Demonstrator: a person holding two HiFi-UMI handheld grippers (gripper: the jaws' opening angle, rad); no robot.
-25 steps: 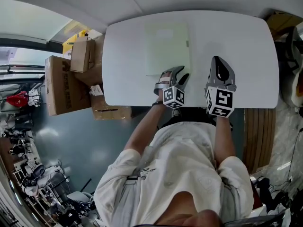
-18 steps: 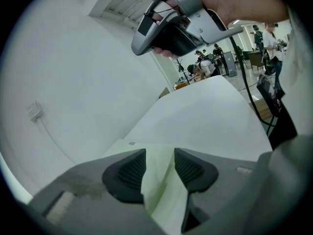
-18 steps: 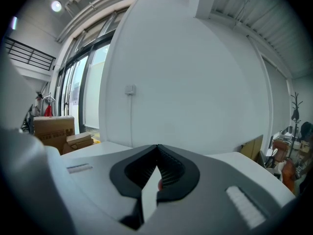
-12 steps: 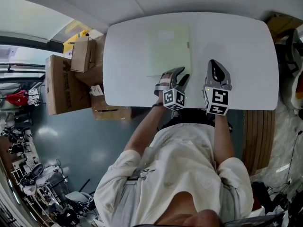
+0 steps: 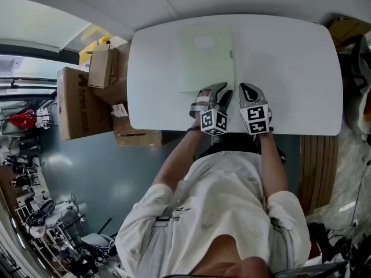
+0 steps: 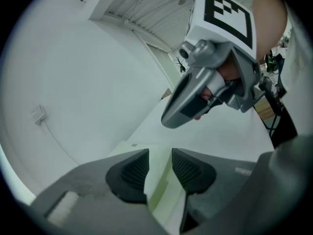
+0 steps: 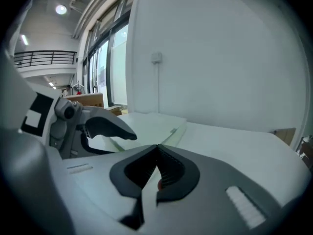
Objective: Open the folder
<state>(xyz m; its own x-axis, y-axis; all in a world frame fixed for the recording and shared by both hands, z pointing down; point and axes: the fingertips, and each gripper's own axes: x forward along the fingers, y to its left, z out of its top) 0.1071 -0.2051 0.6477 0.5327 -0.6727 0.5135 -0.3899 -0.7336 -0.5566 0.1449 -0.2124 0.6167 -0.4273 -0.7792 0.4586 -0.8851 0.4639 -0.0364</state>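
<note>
Pale green and closed, the folder (image 5: 206, 59) lies flat on the white table (image 5: 290, 51), left of the table's middle. Its near right corner sits between the jaws of the left gripper (image 5: 222, 91). These jaws have just been closing, but a gap shows beside the edge, so the pads seem not to press it. Only the left gripper view shows that edge's thickness, a green band under the pale cover. The right gripper (image 5: 248, 90) is just beside the left, over bare table, with its jaws together on nothing. Its own view adds a wall socket (image 7: 156, 58) beyond the table. Cardboard boxes (image 5: 78, 103) stand on the floor to the left; their contents cannot be seen.
</note>
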